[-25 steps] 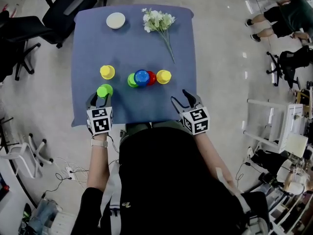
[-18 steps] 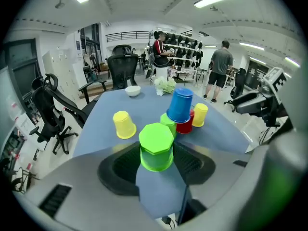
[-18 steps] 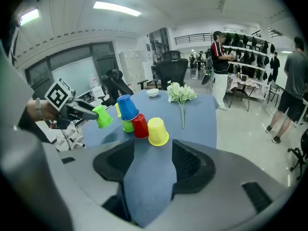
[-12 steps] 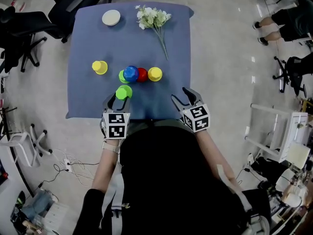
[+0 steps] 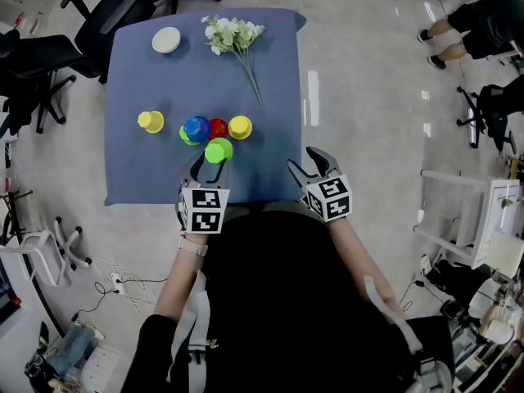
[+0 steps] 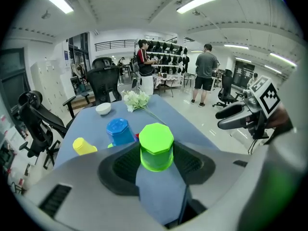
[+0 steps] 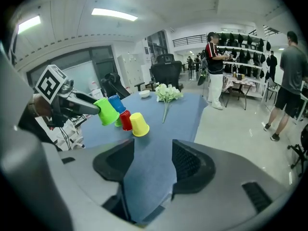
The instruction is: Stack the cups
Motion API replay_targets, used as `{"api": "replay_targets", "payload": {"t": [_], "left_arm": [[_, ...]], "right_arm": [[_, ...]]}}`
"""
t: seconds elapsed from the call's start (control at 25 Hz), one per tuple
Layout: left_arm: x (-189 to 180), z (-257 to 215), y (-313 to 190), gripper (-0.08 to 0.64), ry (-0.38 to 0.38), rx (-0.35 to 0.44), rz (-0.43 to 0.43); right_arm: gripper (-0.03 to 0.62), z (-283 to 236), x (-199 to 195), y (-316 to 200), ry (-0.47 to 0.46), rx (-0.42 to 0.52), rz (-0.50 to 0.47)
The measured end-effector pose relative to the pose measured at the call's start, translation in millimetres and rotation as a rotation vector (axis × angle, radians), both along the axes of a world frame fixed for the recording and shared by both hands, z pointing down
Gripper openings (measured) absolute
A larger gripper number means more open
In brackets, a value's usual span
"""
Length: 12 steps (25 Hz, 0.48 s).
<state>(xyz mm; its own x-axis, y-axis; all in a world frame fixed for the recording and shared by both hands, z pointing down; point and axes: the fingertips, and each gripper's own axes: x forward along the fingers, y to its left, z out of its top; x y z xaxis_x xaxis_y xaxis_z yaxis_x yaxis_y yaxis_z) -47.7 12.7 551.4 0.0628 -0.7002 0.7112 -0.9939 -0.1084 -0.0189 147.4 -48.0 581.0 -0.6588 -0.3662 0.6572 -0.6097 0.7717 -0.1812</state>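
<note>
Green cup (image 5: 218, 150) pinched by left claw (image 5: 210, 161), right claw (image 5: 302, 161) spread, blue cup (image 5: 196, 128), flowers (image 5: 233, 33) ahead

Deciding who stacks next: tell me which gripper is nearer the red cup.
Left. The left gripper, holding the green cup, is just on the near side of the red cup; the right gripper, open and empty, is well off to its right.

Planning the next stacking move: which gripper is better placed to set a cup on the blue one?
The left gripper. Its jaws grip the green cup, upside down, just beside the blue cup. The right gripper is open and empty, off by the table's near edge.
</note>
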Motion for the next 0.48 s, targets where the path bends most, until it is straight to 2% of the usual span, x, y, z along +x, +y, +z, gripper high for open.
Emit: {"api": "replay_targets", "payload": {"t": [0.48], "left_arm": [[13,-2,-49,0.218,-0.097,-0.019,-0.025]], "right_arm": [[0.256,0,41,-20,-0.018,0.003,0.080]]}}
